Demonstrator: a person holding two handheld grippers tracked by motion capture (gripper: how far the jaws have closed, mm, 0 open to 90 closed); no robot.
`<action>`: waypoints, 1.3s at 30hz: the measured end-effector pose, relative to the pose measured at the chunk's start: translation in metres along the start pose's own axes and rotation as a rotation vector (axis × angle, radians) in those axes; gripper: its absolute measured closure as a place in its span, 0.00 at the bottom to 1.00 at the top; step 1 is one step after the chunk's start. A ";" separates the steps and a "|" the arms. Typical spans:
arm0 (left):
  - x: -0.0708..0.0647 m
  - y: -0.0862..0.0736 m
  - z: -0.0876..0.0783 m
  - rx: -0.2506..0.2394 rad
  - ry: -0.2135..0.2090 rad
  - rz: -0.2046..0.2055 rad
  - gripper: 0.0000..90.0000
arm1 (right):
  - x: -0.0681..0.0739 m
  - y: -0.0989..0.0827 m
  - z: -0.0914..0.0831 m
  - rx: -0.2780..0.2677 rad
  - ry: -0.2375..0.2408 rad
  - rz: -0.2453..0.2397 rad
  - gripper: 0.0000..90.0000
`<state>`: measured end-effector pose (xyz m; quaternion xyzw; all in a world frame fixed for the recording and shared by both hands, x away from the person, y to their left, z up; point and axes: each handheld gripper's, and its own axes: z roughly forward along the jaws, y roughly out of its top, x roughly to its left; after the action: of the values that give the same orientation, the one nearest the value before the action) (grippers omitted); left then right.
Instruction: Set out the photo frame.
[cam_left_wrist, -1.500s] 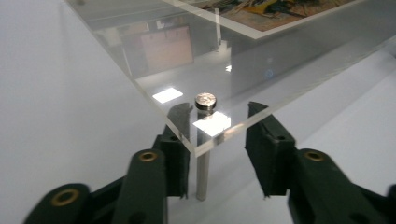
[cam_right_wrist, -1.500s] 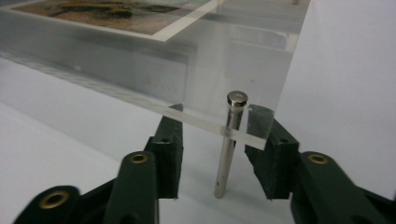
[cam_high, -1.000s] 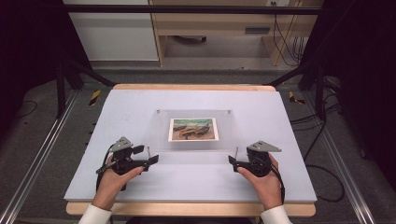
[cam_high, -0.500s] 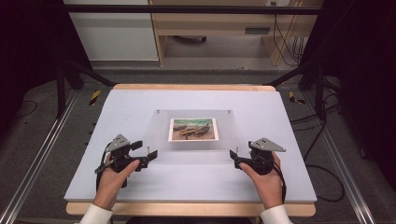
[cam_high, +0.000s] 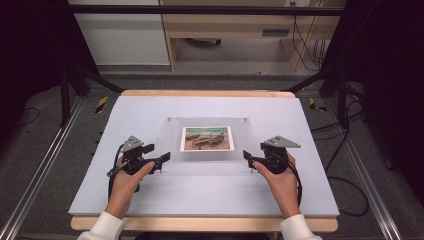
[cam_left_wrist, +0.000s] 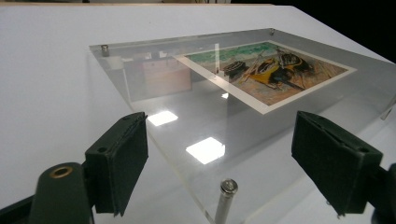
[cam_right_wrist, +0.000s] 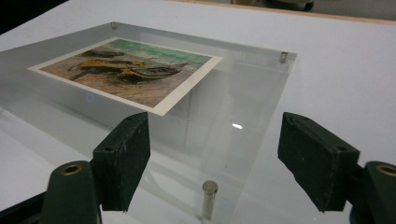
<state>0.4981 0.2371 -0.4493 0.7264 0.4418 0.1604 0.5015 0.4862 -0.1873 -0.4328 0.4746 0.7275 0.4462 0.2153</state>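
One clear frame (cam_high: 207, 145) flat on short metal posts at mid-table (cam_high: 150, 200), boat print (cam_high: 207, 138) sandwiched inside. Left gripper (cam_high: 161, 159) at near-left corner, jaws wide, just been closing slightly, corner post (cam_left_wrist: 227, 196) between pads, untouched. Right gripper (cam_high: 246, 155) at near-right corner, same: wide, just been closing, post (cam_right_wrist: 208, 198) between pads, no contact. Nothing held.

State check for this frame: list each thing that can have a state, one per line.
Acrylic frame: lying flat on the table, raised on metal corner posts, not gripped.
Picture: inside the frame, face up.
Left gripper: open at the frame's near left corner; jaws have just been closing, a post between them, untouched.
Right gripper: open at the near right corner; jaws have just been closing, a post between them, untouched.
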 end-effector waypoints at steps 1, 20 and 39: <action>0.001 0.000 0.001 -0.001 -0.006 -0.009 0.20 | -0.001 0.000 0.003 0.009 0.005 0.004 0.29; 0.005 -0.007 0.015 0.024 -0.010 -0.100 0.19 | -0.013 -0.008 0.020 0.057 0.086 0.159 0.28; 0.014 -0.010 0.016 0.041 -0.062 -0.179 0.19 | -0.025 -0.014 0.026 0.078 0.189 0.314 0.25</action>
<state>0.5119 0.2398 -0.4675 0.6987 0.4923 0.0833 0.5124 0.5097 -0.1997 -0.4610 0.5461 0.6784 0.4884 0.0551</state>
